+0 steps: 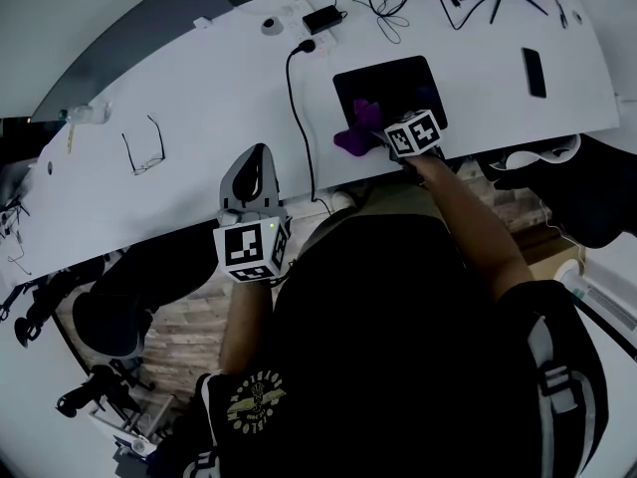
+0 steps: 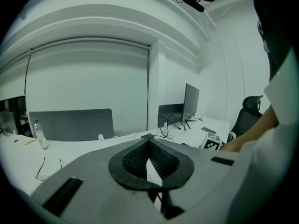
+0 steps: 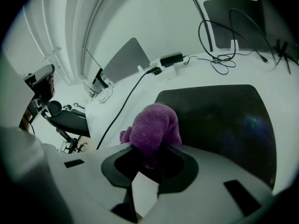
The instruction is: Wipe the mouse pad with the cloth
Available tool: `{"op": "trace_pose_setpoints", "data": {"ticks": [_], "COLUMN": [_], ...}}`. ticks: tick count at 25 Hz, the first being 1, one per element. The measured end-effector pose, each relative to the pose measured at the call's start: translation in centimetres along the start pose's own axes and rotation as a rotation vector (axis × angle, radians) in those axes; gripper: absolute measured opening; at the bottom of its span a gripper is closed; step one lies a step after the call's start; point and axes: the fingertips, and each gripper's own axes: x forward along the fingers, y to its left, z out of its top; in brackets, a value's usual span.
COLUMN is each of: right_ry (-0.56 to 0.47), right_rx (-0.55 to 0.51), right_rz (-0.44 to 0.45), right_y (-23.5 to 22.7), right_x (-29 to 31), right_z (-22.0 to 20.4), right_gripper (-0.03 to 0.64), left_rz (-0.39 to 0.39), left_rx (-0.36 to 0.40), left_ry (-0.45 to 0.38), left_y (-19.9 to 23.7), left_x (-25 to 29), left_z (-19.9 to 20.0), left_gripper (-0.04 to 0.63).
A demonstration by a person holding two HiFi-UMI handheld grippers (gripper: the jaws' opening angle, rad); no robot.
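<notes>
The left gripper [image 1: 257,167] hangs over the near edge of the desk [image 1: 199,88], jaws pressed together on nothing, while the right gripper [image 1: 386,139] pinches the purple cloth [image 1: 358,127] (bunched up) on the near left corner of the black pad [image 1: 393,83].

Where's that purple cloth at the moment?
In the head view, the purple cloth is pinched in the right tool at the near left edge of the black mouse pad, just right of the black cable.
</notes>
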Motion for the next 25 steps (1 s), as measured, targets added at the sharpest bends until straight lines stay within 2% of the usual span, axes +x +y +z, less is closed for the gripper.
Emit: {"op": "trace_pose_setpoints", "data": {"ticks": [6, 15, 21, 25], "right_ry": [-0.023, -0.062, -0.064, -0.051], "right_rx": [0.009, 0.041, 0.101, 0.103], "right_rz": [-0.070, -0.177, -0.218, -0.240], "right_y": [-1.7, -5.7, -8.7, -10.8], "right_x": [-1.1, -4.3, -6.1, -7.5], "right_z": [-1.0, -2.1, -2.8, -3.3], "right_gripper": [0.080, 0.081, 0.083, 0.083], "left_rz": [-0.030, -0.108, -0.124, -0.121], "left_rx": [-0.003, -0.020, -0.010, 0.000], "left_ry": [-0.015, -0.026, -0.010, -0.011], "left_y": [-0.1, -2.5, -3.5, -4.7], "left_x": [0.6, 2.5, 3.9, 5.4], "left_z": [0.3, 0.4, 1.0, 2.0], "left_gripper": [0.003, 0.002, 0.002, 0.002]}}
